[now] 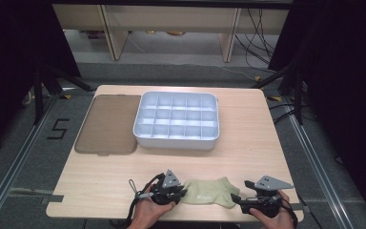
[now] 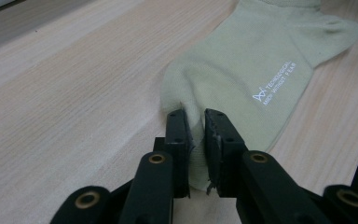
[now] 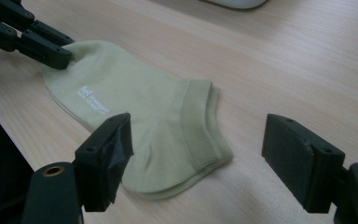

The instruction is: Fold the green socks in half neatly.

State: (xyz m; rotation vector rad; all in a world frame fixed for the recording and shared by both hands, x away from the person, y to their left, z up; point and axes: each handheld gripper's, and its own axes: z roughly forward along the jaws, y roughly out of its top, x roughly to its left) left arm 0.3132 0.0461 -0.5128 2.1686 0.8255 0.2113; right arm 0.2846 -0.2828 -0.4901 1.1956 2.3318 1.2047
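A pale green ankle sock [image 1: 208,192] lies flat near the table's front edge, with small white lettering on it [image 2: 276,82]. My left gripper [image 2: 195,122] is shut on the sock's toe end [image 2: 189,100], pinching a fold of fabric between its jaws; in the high view this gripper [image 1: 180,192] sits at the sock's left. My right gripper [image 3: 196,144] stands open with its jaws wide apart, just short of the sock's cuff [image 3: 200,126]. In the high view it [image 1: 238,200] rests at the sock's right end. The left gripper's jaws [image 3: 51,51] hold the far end of the sock.
A white divided tray [image 1: 177,139] with several empty compartments stands mid-table. Its brown translucent lid [image 1: 108,125] lies flat to the left. Bare wood lies between the tray and the sock. The table's front edge [image 1: 100,215] is close to both hands.
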